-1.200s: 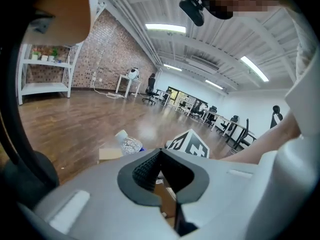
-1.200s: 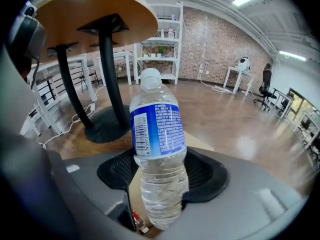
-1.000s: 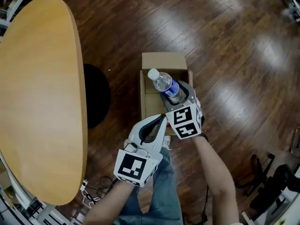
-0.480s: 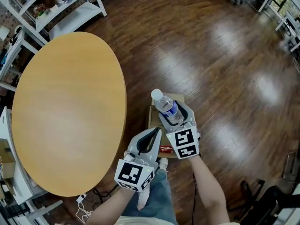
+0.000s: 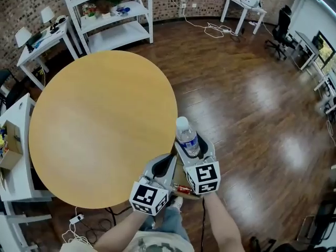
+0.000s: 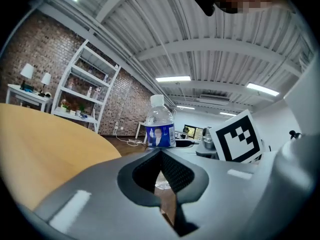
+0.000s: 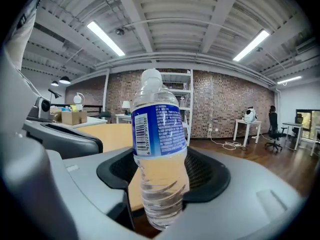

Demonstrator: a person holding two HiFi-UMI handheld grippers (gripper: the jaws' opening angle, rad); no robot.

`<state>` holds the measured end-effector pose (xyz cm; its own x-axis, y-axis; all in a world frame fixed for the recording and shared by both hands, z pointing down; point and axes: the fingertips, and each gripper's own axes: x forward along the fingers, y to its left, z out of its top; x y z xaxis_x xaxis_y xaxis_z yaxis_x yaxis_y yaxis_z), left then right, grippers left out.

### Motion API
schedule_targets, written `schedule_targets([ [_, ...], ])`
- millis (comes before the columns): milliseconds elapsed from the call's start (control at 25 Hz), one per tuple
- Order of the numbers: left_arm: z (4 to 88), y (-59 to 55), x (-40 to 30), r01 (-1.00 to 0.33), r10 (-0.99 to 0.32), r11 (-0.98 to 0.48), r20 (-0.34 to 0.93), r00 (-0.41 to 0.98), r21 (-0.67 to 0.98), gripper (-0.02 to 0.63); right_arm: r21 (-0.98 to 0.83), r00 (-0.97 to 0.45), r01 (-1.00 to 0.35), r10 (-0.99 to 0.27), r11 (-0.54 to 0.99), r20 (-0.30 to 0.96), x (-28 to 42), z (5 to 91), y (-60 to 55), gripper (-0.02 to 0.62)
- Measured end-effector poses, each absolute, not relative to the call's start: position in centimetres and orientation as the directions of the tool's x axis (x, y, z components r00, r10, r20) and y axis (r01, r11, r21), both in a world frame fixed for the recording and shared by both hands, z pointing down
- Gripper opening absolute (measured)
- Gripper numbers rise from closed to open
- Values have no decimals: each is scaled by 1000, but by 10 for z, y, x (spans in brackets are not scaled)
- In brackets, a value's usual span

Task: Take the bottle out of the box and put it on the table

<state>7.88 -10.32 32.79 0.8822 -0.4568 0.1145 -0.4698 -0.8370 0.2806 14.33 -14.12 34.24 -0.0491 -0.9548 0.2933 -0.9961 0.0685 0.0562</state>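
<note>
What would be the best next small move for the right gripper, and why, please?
Probably carry the right gripper leftward over the round light-wood table: its fingers clamp the clear plastic blue-labelled water bottle upright, just beyond the table's edge, above the floor.

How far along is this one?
Done: the bottle is out of the box, upright in the right claw. In hand: it is held in the air beside the table. Left: set it on the table and let go.
</note>
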Motion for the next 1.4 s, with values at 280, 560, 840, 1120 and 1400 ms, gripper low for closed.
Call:
schedule_targets([
  [280, 308, -146, -37, -603, -605, -757, 79, 792, 250, 0, 35, -202, -976, -956, 214, 214, 18, 319, -187, 287],
  [560, 323, -180, -151, -727, -728, -636, 110, 677, 260, 0, -11, -327, -944, -926, 331, 190, -96, 332, -225, 288],
  [840, 339, -203, -238, -799, -791, -550, 156, 591, 243, 0, -100, -408, -913, -898, 396, 163, -188, 364, -267, 289],
  [1120, 356, -213, -286, -828, -808, -519, 192, 557, 213, 0, -84, -405, -914, -896, 396, 181, -232, 400, -278, 292],
  [1400, 371, -214, -285, -809, -784, -540, 209, 584, 232, 0, -76, -373, -928, -917, 365, 141, -228, 409, -266, 304],
])
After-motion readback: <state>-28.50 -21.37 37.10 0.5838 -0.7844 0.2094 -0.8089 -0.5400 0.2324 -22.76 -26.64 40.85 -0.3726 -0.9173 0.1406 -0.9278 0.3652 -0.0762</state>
